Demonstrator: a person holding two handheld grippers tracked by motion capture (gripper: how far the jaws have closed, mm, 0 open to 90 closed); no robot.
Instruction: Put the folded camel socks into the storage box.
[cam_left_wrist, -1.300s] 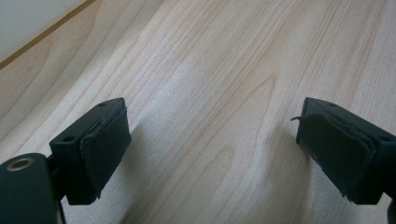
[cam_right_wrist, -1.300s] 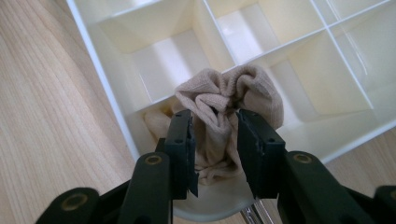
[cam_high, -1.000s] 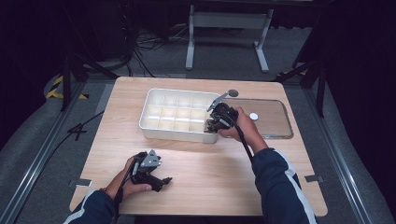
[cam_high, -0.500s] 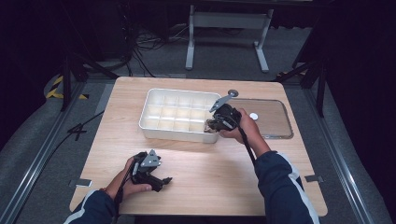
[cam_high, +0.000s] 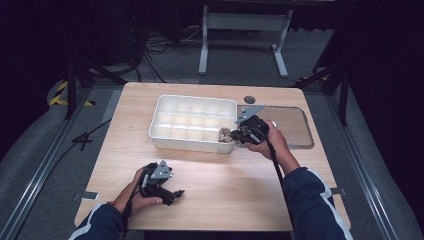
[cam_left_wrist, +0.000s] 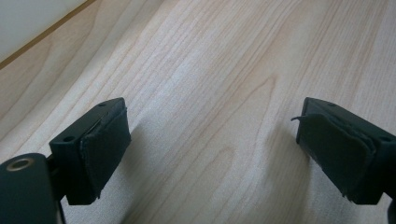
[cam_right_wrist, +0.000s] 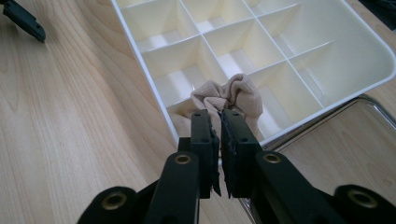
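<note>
The right hand-held gripper (cam_right_wrist: 219, 128) is pinching a beige cloth (cam_right_wrist: 231, 95) over the tray's (cam_high: 165, 142) corner compartment, probably needing release next, while the left hand-held gripper (cam_left_wrist: 210, 154) is resting wide open on the counter (cam_high: 240, 185).

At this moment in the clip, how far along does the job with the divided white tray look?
Done: nothing visibly finished; the white plastic divided tray has bare compartments apart from one. In hand: the right gripper, jaws pinched on a crumpled beige cloth, holds it over the tray's near corner compartment. The left gripper rests open on the light wooden table, holding nothing. Left: presumably releasing the cloth into that compartment.
</note>
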